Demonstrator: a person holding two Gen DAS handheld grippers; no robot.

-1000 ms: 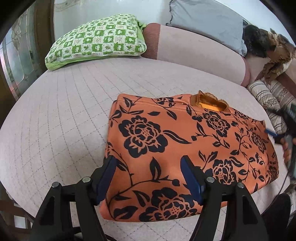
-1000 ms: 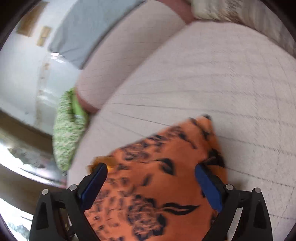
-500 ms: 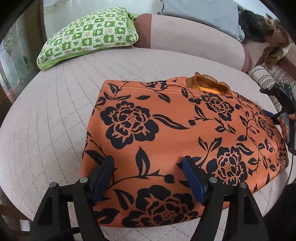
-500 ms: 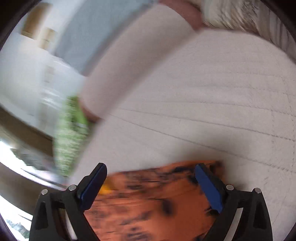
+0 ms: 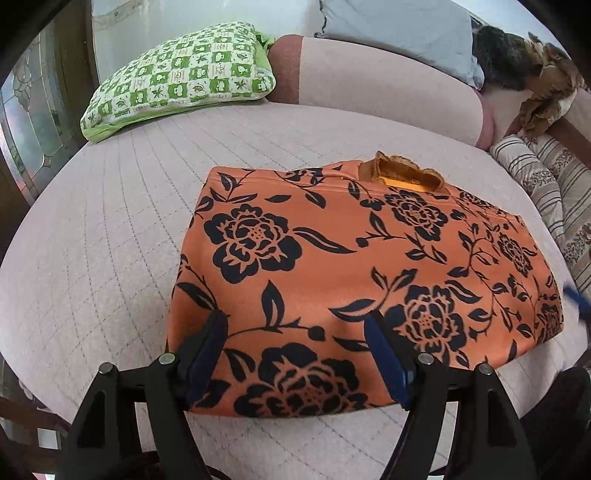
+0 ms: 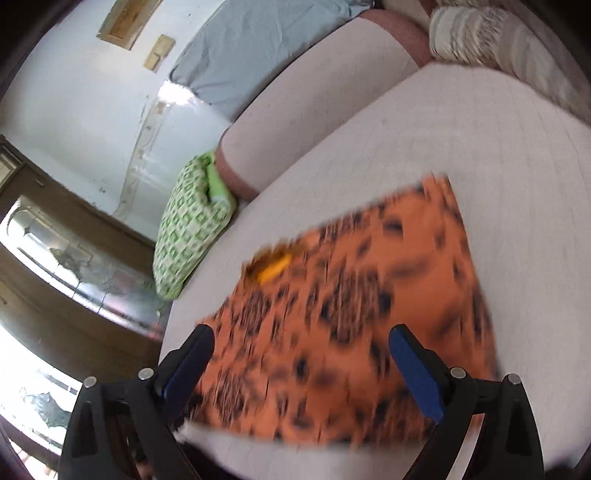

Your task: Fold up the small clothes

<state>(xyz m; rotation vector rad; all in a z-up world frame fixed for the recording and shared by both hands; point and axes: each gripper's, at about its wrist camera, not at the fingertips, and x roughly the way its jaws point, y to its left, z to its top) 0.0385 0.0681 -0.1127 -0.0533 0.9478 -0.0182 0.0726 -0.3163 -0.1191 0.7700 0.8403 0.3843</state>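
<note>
An orange garment (image 5: 332,266) with black flowers lies folded flat on the pink quilted bed (image 5: 110,240), its collar (image 5: 402,173) at the far edge. My left gripper (image 5: 295,321) stands open over the garment's near left part, its pads not pressing on the cloth. A blue blur at the garment's right edge is a finger of my right gripper (image 5: 576,299). In the right wrist view the right gripper (image 6: 301,332) is open above the near edge of the garment (image 6: 351,295), which shows blurred, with nothing gripped.
A green checked pillow (image 5: 177,77) lies at the far left of the bed, and a pink bolster (image 5: 369,85) with a grey pillow (image 5: 399,33) runs along the back. Striped cushions (image 5: 546,192) are at the right. The bed's edge is just below the left gripper.
The right gripper has swung sideways, and its view now takes in most of the garment instead of one corner. The left gripper has hardly moved; both stay open.
</note>
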